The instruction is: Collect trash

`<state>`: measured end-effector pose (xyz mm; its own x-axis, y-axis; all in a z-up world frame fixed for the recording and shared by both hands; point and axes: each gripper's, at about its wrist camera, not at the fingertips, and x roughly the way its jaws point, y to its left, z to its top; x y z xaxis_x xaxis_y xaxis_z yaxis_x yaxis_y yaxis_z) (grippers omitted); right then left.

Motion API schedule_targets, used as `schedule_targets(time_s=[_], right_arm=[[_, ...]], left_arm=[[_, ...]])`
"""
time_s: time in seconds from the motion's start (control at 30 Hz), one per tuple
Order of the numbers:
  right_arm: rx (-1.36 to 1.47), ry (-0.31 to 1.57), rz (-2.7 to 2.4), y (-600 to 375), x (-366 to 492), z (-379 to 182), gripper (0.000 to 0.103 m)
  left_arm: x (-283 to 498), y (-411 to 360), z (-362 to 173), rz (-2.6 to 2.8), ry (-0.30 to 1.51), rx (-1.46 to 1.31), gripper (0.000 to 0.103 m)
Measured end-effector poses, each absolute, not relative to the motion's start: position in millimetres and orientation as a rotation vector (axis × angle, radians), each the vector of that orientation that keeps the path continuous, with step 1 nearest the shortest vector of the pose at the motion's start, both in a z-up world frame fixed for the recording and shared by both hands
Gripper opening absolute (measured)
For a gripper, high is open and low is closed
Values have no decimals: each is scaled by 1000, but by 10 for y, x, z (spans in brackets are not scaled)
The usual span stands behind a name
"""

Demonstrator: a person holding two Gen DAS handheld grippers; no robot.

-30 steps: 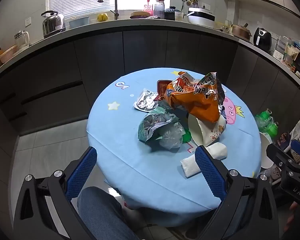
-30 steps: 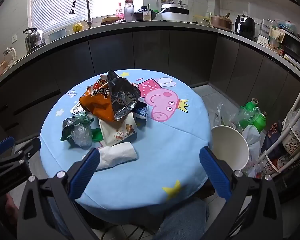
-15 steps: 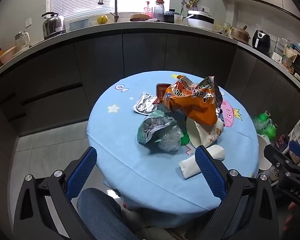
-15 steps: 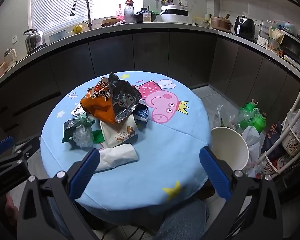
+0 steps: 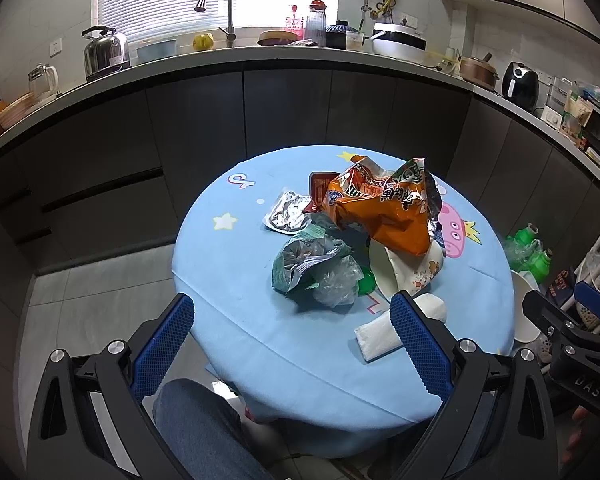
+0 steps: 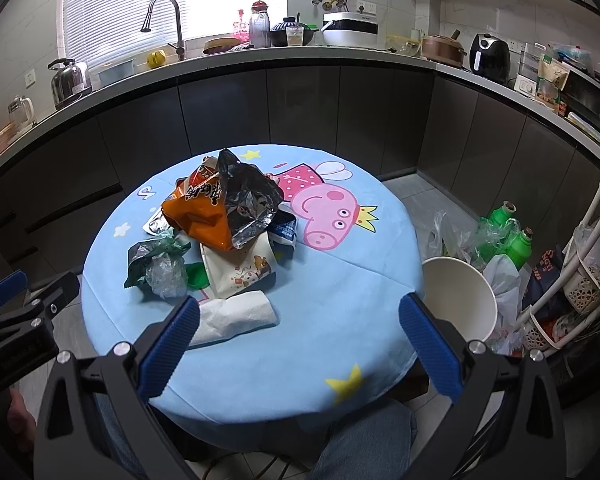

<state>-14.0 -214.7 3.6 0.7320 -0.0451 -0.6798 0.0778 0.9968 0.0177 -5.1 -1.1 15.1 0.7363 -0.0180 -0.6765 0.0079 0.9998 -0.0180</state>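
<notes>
Here the left gripper (image 5: 290, 316) is hovering with its jaws spread wide and holding nothing, above the near edge of the round table (image 5: 236, 276), and the trash is lying just beyond its fingertips: a green crumpled wrapper (image 5: 310, 266) sits ahead between the two fingers, while the folded white tissue (image 5: 380, 334) is lying against the inner side of its right finger in this view, near the table's near-right edge. Behind them the orange snack bag (image 5: 380, 216) is leaning over a tipped paper cup (image 5: 404, 270) toward the table's middle, with a silver foil packet (image 5: 286, 216) lying to its left. The right gripper (image 6: 298, 322) is likewise gaping and carrying nothing; the tissue (image 6: 240, 314) is lying just off its left fingertip, and the heap with the orange snack bag (image 6: 204, 216) is standing farther toward the far-left part of the table (image 6: 340, 300). The right half of the tabletop, with its pink pig print, is lying bare, giving room on that side, and a white bin (image 6: 458, 296) is standing on the floor just past the table's right edge, beside green bottles (image 6: 512, 232). Compared with a second ago, the left view is showing the table a little lower and farther off, the pile itself is lying unchanged, and both grippers are keeping the same wide spread.
</notes>
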Motion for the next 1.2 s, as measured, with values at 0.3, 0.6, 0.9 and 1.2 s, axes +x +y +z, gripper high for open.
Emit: schedule_targets(time_s=[0.3,0.6,0.9,1.2], right_arm=[[45,747,-68,-2144,-128,61,100],[44,744,-67,-2148,-136,50,100],[44,745,-66,-2132,-123,57,100],[45,744,-67,-2127,-130,67,100]], left_arm=[[-40,-26,161,-15,739,-13,95],[-39,-24,164,-17,740,-15,95],[-41,-22,164,-18,742,-15,95],[-42,-23,162,-18,741,-16,95]])
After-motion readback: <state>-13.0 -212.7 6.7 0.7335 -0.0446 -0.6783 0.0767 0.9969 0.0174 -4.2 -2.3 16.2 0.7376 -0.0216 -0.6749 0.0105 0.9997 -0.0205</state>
